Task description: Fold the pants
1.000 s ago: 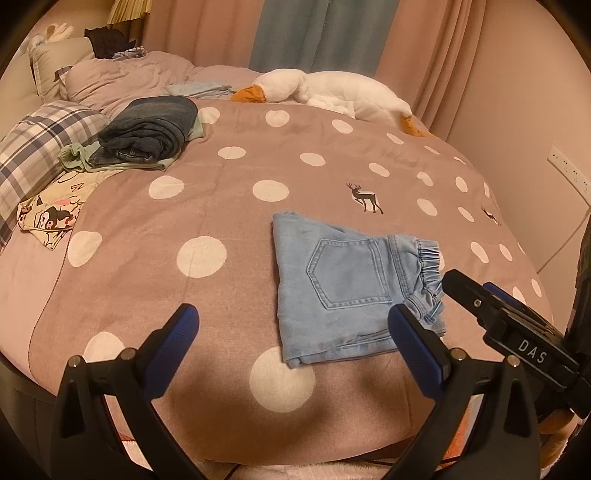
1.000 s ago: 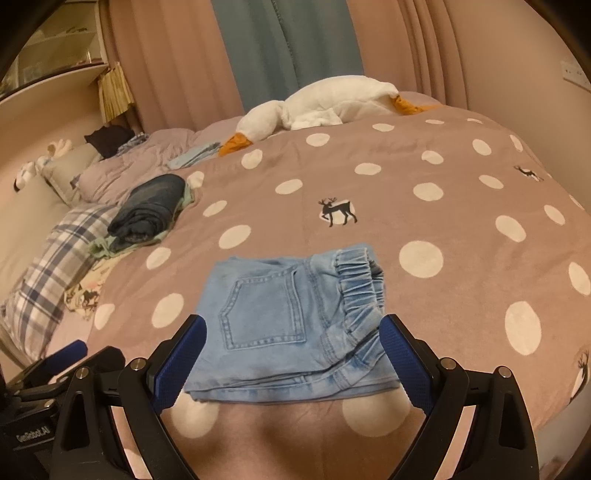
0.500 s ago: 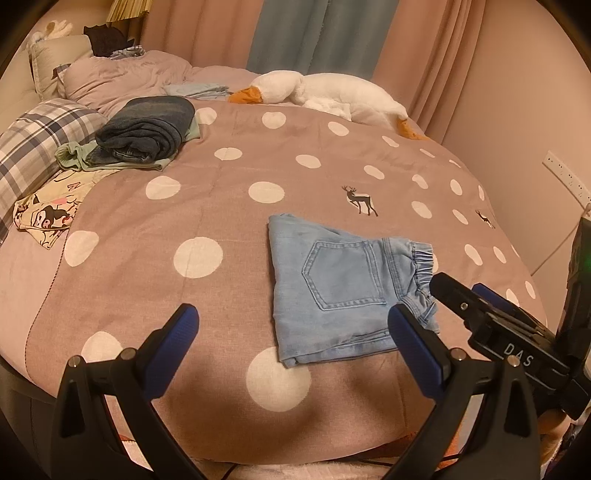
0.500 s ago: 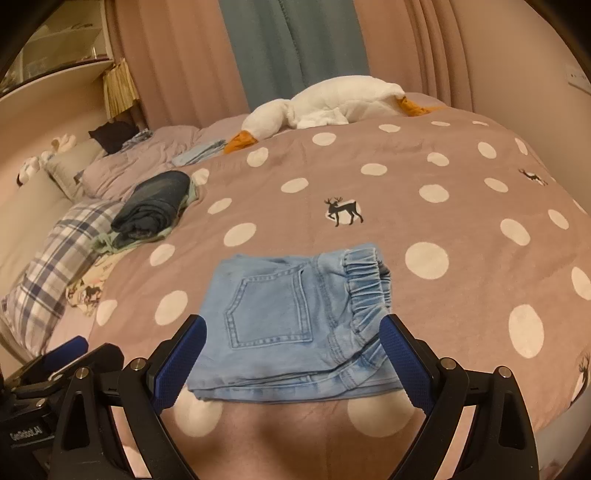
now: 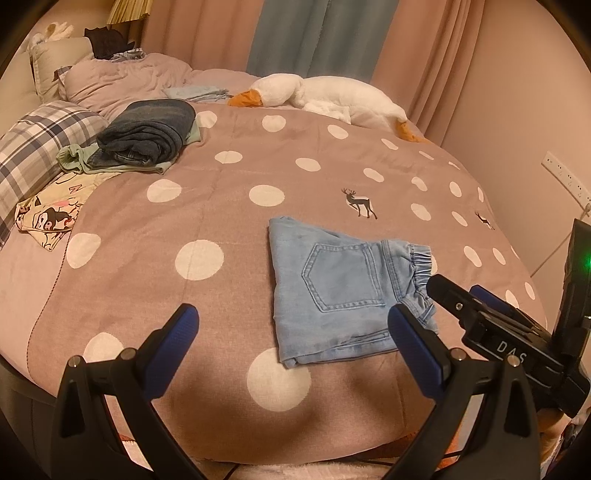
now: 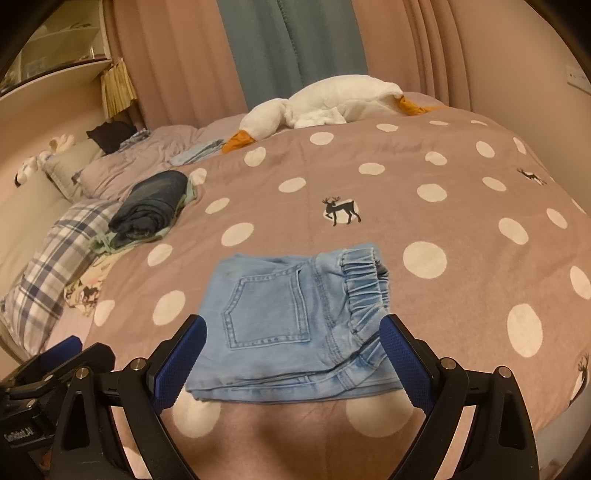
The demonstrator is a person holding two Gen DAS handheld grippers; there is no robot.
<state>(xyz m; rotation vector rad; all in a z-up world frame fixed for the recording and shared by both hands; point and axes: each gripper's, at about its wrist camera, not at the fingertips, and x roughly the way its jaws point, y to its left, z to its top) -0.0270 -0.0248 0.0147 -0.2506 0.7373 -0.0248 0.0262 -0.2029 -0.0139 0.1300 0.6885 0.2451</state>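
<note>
My left gripper (image 5: 291,328) is held above the near edge of the bed (image 5: 221,229), its blue-padded fingers (image 5: 173,334) spread wide with nothing between them. My right gripper (image 6: 293,347) is likewise spread wide and holds nothing; in its own view the two pads (image 6: 402,360) frame the near corners of the pants (image 6: 295,317) without visibly touching the cloth. The pants (image 5: 343,291) are light blue denim, folded into a compact rectangle and lying flat on the polka-dot bedspread near its front edge. The back pocket (image 6: 267,312) faces up, the elastic waistband (image 6: 364,284) lies on the pants' right side, and the stacked folded edges face me. Seen from the left wrist view, the body of the right gripper (image 5: 491,328) sits just to the right of the pants, near the waistband (image 5: 421,262); I cannot tell whether it touches the cloth. A printed deer (image 6: 341,210) on the bedspread lies just beyond the pants. Far left of the pants, toward the head of the bed, a dark folded garment (image 5: 147,133) rests on top of a pale green one (image 5: 74,158). A plaid pillow (image 5: 33,147) lies left of that stack, and a cartoon-print cloth (image 5: 48,218) lies in front of the pillow. A white plush goose (image 5: 317,92) lies along the far edge of the bed, well beyond the pants, in front of the curtains (image 5: 314,33).
</note>
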